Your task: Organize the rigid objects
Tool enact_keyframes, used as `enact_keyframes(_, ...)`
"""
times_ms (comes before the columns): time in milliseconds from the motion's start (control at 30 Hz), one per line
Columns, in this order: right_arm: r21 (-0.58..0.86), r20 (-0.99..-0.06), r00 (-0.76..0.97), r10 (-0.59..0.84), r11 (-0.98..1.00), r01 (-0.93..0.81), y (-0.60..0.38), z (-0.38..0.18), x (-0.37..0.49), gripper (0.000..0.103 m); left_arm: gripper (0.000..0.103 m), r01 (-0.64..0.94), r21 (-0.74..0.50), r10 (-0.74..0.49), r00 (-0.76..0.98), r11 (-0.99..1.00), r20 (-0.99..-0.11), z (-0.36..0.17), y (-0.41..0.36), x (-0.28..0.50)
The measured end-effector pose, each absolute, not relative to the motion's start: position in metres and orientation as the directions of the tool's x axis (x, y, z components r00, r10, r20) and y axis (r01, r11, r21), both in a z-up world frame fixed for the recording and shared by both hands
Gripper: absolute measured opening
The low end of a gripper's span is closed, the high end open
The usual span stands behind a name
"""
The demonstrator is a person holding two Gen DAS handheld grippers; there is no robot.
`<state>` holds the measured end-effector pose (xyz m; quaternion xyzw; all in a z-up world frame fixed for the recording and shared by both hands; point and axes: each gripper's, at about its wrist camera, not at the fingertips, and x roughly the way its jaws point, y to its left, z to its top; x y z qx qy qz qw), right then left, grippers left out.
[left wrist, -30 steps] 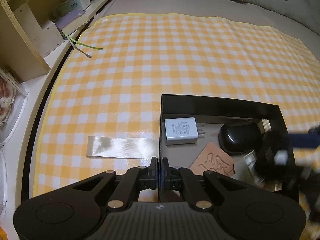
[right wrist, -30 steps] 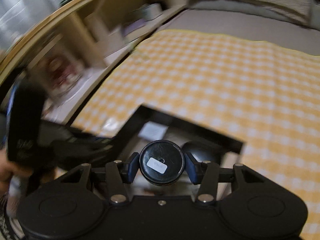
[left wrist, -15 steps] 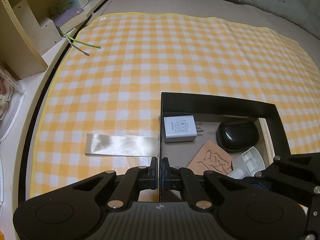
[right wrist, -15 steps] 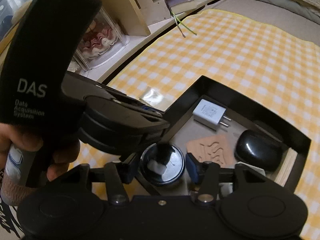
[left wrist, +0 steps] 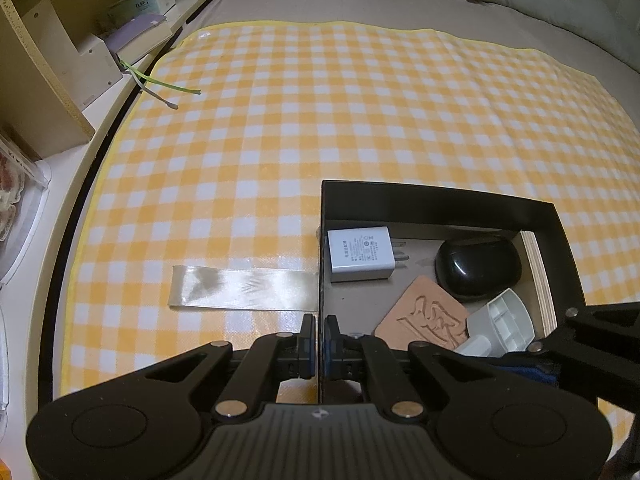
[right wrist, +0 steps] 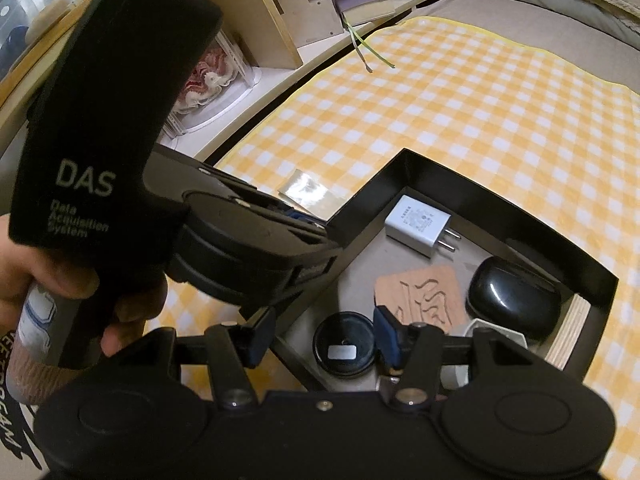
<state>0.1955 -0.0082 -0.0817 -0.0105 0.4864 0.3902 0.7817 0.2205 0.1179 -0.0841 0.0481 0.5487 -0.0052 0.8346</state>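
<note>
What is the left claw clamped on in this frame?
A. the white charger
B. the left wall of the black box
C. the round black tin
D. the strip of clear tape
B: the left claw is shut with its two pads on either side of the thin left wall of the black box, while the white charger lies untouched inside.
</note>
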Motion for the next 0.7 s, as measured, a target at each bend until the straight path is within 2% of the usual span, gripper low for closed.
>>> enact_keyframes(367,0.354,-0.738,0.297,0.606,0.723,-0.593,-0.038,-0.051,0.181,0.057,0.006,0.06,0.078,0.049,0.397,0.995,-0.917,-0.084,0.118,0.221)
enact_keyframes(467,0.335,-0.72,0.339,0.605,0.732,-0.594,-0.048,-0.037,0.171,0.064,0.006,0.059,0.079,0.05,0.397,0.995,-0.917,-0.085,0.118,0.221)
enact_keyframes(700,0.31,-0.683,0.42,0.597,0.759,-0.573,-0.072,-0.013,0.146,0.065,0.005,0.06,0.082,0.052,0.397,0.995,-0.916,-0.085,0.118,0.22)
